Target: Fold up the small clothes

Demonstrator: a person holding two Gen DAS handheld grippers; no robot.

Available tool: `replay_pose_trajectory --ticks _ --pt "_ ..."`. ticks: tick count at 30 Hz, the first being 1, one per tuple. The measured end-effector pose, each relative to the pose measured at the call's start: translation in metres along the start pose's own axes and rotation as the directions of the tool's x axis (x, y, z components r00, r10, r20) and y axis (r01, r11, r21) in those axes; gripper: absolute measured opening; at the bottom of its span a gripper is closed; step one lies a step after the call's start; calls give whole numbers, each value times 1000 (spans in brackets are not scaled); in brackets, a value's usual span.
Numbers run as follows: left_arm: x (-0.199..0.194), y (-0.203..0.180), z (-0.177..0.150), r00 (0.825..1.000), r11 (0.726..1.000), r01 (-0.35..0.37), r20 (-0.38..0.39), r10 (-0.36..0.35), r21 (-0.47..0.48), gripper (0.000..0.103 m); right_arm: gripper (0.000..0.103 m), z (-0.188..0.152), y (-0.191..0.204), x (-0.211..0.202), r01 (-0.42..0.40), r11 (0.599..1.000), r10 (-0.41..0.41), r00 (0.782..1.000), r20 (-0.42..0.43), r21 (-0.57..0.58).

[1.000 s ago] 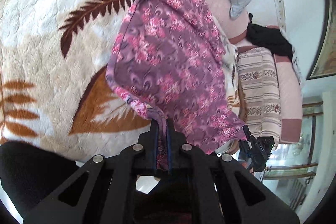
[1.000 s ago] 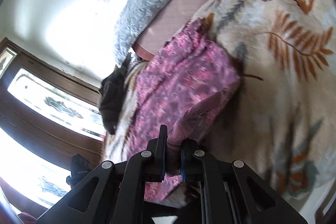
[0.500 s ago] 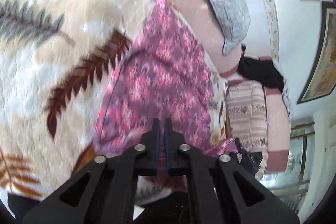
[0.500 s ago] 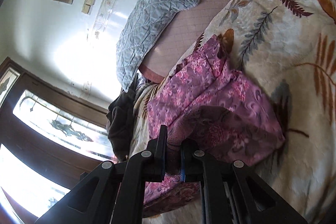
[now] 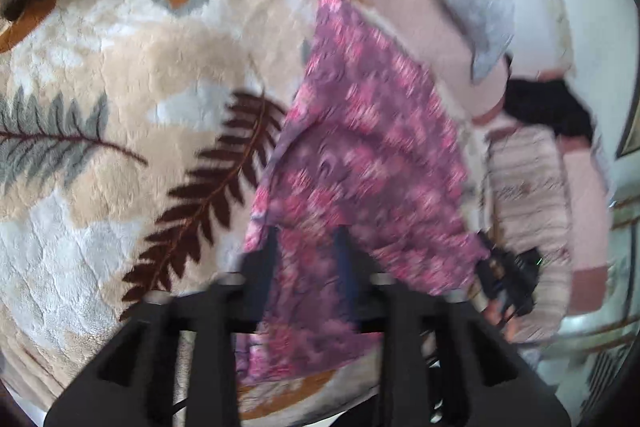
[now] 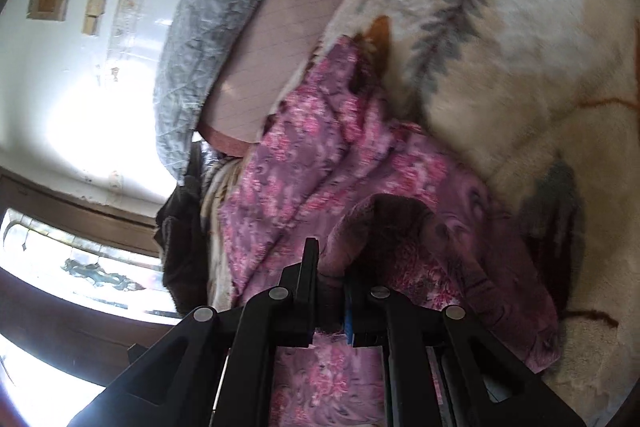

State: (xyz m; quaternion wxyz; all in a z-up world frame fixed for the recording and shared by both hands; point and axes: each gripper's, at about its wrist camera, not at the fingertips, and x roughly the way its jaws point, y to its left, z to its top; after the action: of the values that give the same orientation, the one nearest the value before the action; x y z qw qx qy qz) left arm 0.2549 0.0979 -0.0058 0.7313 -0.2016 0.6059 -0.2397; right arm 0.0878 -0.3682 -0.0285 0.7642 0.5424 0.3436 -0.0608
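A pink and purple floral garment [image 5: 372, 155] lies folded over on a cream blanket with a leaf print [image 5: 120, 115]. My left gripper [image 5: 306, 239] stands open over the garment's near edge, with the cloth lying loose between the fingers. In the right wrist view the same garment [image 6: 320, 163] is bunched up, and my right gripper [image 6: 330, 259] is shut on a fold of its near edge. The right gripper also shows in the left wrist view [image 5: 506, 279] at the garment's right corner.
A grey quilted pillow [image 6: 224, 27] and a pink sheet [image 6: 300, 7] lie beyond the garment by the wall. A striped folded cloth [image 5: 528, 195] and a black garment [image 5: 548, 107] lie at the right. A dark window frame [image 6: 80, 227] is at the left.
My left gripper has opened and let go of the garment's edge. The garment has been carried forward and laid over itself. My right gripper still holds its fold.
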Motion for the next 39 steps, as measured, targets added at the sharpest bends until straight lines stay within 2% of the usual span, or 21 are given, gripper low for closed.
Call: replay_pose_trajectory --ticks 1,3,5,6,7,9,12,15,19,22,25,27,30,33,34,35,36,37,38,39 --pt "6 0 -4 1000 1000 -2 -23 2 8 45 15 -2 -5 -2 24 1000 -24 1000 0 14" --pt "15 -3 -11 997 1000 3 -73 0 29 46 16 -4 -11 -11 5 999 -5 1000 19 31" --pt "22 -6 -20 995 998 -3 -97 9 61 47 25 -6 -15 -28 -27 999 24 997 73 41" --pt "23 -8 -25 995 997 -11 -100 19 76 51 31 -6 -17 -40 -32 999 28 993 117 32" --pt "26 -9 -30 994 996 -23 -105 32 92 53 37 -5 -15 -47 -17 1000 15 990 139 16" --pt "28 -12 -35 993 992 -44 -108 57 115 53 39 -6 -9 -58 106 991 -93 983 160 -78" --pt "26 -14 -43 993 989 -57 -99 71 137 55 39 -13 7 -56 236 940 -205 968 147 -247" --pt "26 -11 -47 993 989 -64 -92 76 133 56 40 -18 17 -47 302 881 -271 953 137 -363" --pt "30 -15 -48 991 986 -85 -88 99 146 56 46 -8 19 -31 331 852 -305 944 128 -407" --pt "32 -25 -53 989 974 -121 -62 135 190 56 48 -2 24 -16 342 831 -326 939 114 -439" --pt "30 -35 -60 987 958 -147 -34 160 247 56 50 0 31 4 358 782 -361 927 99 -511" --pt "29 -40 -63 983 944 -170 -18 182 282 56 51 0 35 19 374 739 -392 915 94 -560" --pt "33 -43 -63 975 919 -209 -5 224 334 57 53 4 33 38 400 695 -444 892 81 -597" --pt "41 -41 -60 968 902 -232 -9 253 363 58 54 8 29 53 391 687 -460 887 51 -613" --pt "43 -39 -59 967 901 -232 -15 255 367 58 49 6 30 55 384 676 -456 888 53 -629" --pt "46 -39 -58 968 901 -228 -18 252 368 58 40 2 33 56 378 645 -455 888 65 -664" --pt "46 -39 -57 969 902 -226 -10 247 367 57 9 -1 36 57 373 625 -455 888 68 -686" --pt "46 -39 -56 972 906 -219 -3 236 361 55 5 -5 39 55 376 605 -461 884 76 -702" --pt "45 -39 -55 974 910 -214 1 228 356 51 5 -8 41 52 375 602 -453 888 86 -705" --pt "44 -37 -55 974 915 -216 7 228 341 41 5 -12 44 42 366 609 -424 900 100 -704"
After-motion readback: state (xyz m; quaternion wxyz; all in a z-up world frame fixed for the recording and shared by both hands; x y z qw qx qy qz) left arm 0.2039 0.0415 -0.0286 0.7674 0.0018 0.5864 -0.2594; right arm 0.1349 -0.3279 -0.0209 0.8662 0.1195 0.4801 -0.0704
